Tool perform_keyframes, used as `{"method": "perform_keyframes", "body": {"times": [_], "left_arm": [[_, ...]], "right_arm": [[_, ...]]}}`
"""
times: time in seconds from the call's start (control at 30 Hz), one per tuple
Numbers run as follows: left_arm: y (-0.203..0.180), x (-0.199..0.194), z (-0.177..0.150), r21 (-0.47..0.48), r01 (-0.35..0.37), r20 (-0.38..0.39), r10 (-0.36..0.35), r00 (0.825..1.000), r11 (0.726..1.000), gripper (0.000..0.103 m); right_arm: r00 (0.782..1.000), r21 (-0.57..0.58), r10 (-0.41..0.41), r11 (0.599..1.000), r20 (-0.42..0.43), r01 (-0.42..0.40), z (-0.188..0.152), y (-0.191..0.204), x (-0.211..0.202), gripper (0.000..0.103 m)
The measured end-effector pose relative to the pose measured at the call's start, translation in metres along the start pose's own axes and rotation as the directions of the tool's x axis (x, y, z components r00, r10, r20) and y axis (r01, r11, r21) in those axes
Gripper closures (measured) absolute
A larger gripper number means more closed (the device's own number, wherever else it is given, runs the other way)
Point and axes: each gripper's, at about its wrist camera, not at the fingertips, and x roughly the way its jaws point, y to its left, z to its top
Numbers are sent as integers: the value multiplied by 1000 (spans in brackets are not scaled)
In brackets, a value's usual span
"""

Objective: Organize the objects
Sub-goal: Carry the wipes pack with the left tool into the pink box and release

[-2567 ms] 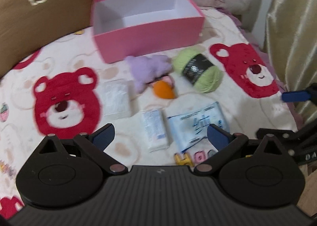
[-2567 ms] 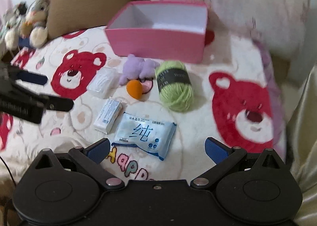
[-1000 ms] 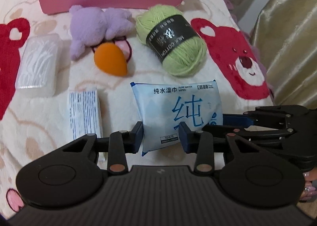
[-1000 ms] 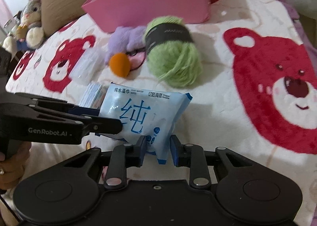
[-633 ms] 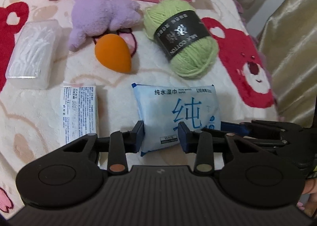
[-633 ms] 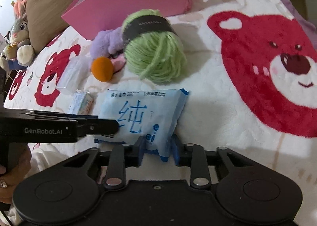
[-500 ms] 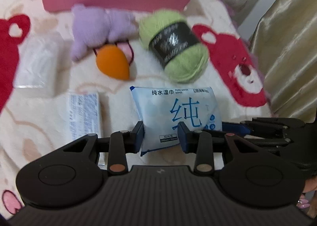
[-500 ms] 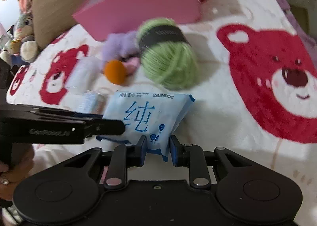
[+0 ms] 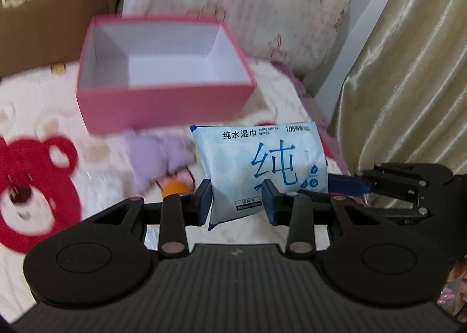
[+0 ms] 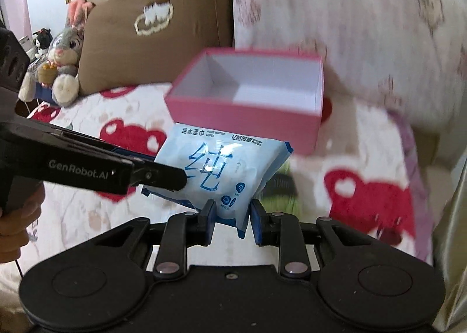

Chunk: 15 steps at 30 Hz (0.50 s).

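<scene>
Both hand-held grippers, left [image 9: 237, 200] and right [image 10: 232, 220], clamp one wipes pack [image 9: 262, 163], held in the air above the bed [image 9: 43, 105], in front of the open pink box [image 9: 163, 105].

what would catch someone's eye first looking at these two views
First, the blue pack of wet wipes, raised off the bedspread and pinched at two spots: the left gripper on its near edge and the right gripper on another edge. Just behind it, an open pink box with a white inside stands on the red bear blanket, with nothing visible in it.
</scene>
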Motion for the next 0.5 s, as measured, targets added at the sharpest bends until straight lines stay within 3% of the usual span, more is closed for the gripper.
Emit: {"method": "perform_keyframes", "body": {"times": [0.27,0.5], "left_arm": [[9,-21,68,15,-34,62,33,998,999,68],[33,16,126,-1,-49,61,49,997,999,68]], "right_arm": [[998,-57,-18,998,68,22,71,2,-2,74],[994,-100,-40,994,101,50,121,-15,39,75]]}}
